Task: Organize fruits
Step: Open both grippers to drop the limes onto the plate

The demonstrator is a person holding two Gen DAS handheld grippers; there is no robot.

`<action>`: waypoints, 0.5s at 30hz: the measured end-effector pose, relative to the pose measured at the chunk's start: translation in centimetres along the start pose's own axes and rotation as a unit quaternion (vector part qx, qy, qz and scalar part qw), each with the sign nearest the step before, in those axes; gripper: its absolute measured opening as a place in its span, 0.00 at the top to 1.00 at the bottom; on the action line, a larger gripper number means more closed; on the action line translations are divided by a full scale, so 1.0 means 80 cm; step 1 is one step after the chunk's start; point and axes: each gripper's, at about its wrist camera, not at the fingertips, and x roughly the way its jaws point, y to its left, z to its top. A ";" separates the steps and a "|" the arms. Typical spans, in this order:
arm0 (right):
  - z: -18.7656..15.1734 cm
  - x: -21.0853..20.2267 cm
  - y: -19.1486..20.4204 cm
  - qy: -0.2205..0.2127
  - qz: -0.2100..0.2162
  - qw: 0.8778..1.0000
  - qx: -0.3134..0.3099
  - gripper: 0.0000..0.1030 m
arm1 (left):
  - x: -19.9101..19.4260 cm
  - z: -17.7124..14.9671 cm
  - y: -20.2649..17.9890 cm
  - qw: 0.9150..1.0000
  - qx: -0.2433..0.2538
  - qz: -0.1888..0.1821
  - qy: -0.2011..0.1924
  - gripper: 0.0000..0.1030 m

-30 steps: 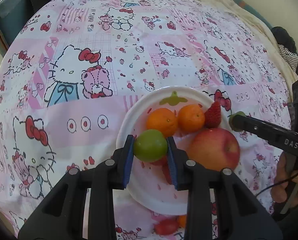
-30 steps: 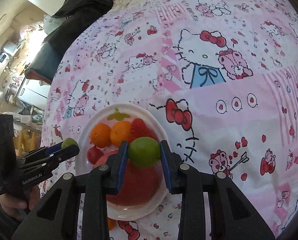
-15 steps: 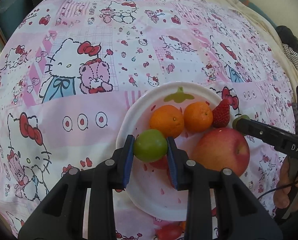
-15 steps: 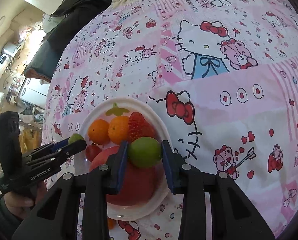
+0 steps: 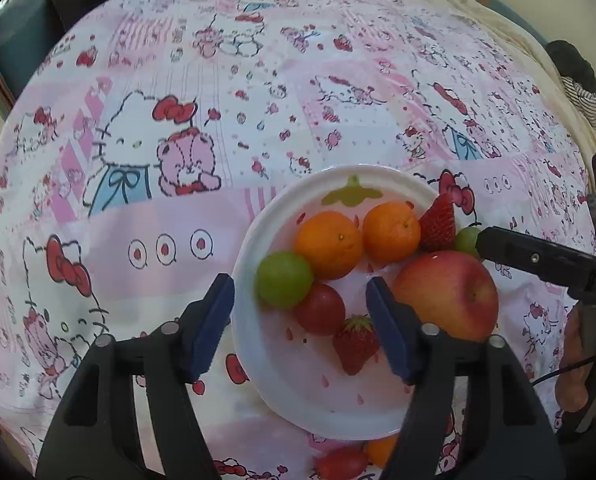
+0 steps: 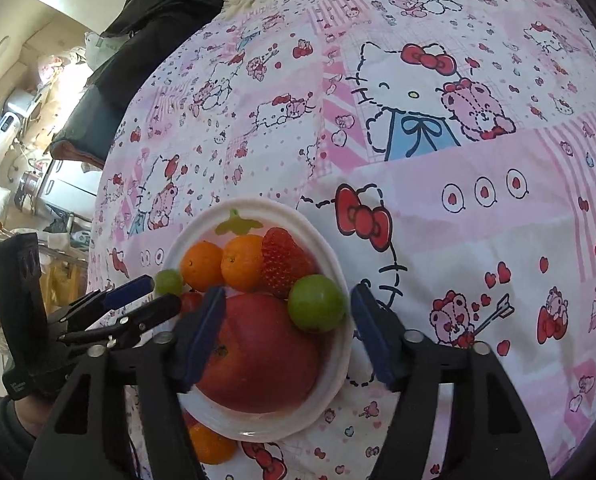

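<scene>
A white plate (image 5: 318, 392) on the pink cartoon-print sheet holds two oranges (image 5: 329, 245), strawberries (image 5: 438, 220), a red apple (image 5: 448, 294) and a small red fruit (image 5: 320, 309). One green fruit (image 5: 283, 278) lies at the plate's left edge, just ahead of my left gripper (image 5: 300, 320), whose jaws are opening with no pad touching it. In the right wrist view a second green fruit (image 6: 316, 303) rests on the plate (image 6: 281, 208) beside the apple (image 6: 257, 352). It sits free between the opening jaws of my right gripper (image 6: 285, 332).
An orange (image 5: 382, 448) and a small red fruit (image 5: 342, 462) lie on the sheet just off the plate's near rim. Dark clothing (image 6: 153, 20) is heaped at the bed's far edge. Cluttered furniture (image 6: 13, 128) stands beyond the left side.
Both grippers were shut on a green fruit each; both have now spread their jaws, and each green fruit lies loose on the plate. Neither hand has shifted.
</scene>
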 end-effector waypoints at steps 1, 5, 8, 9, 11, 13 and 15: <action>0.001 -0.002 0.001 -0.003 0.000 1.000 -0.002 0.30 | -0.001 0.000 -0.001 1.000 0.002 -0.003 0.000 0.34; 0.002 -0.009 0.004 -0.011 0.007 1.000 -0.001 0.27 | -0.007 0.003 -0.002 1.000 -0.002 -0.012 -0.004 0.31; 0.003 -0.015 0.006 -0.019 0.014 1.000 0.001 0.26 | -0.015 0.004 -0.003 1.000 -0.004 -0.015 -0.015 0.31; 0.004 -0.016 0.007 -0.021 0.017 1.000 0.000 0.26 | -0.017 0.004 -0.003 1.000 -0.003 -0.013 -0.017 0.31; 0.006 -0.020 0.008 -0.028 0.020 0.999 0.000 0.26 | -0.022 0.005 -0.003 1.000 -0.002 -0.014 -0.024 0.31; 0.007 -0.022 0.009 -0.030 0.024 0.999 0.001 0.26 | -0.026 0.005 -0.003 0.999 0.000 -0.012 -0.030 0.31; 0.007 -0.025 0.010 -0.034 0.024 0.999 0.001 0.26 | -0.030 0.006 -0.003 0.999 0.001 -0.010 -0.036 0.31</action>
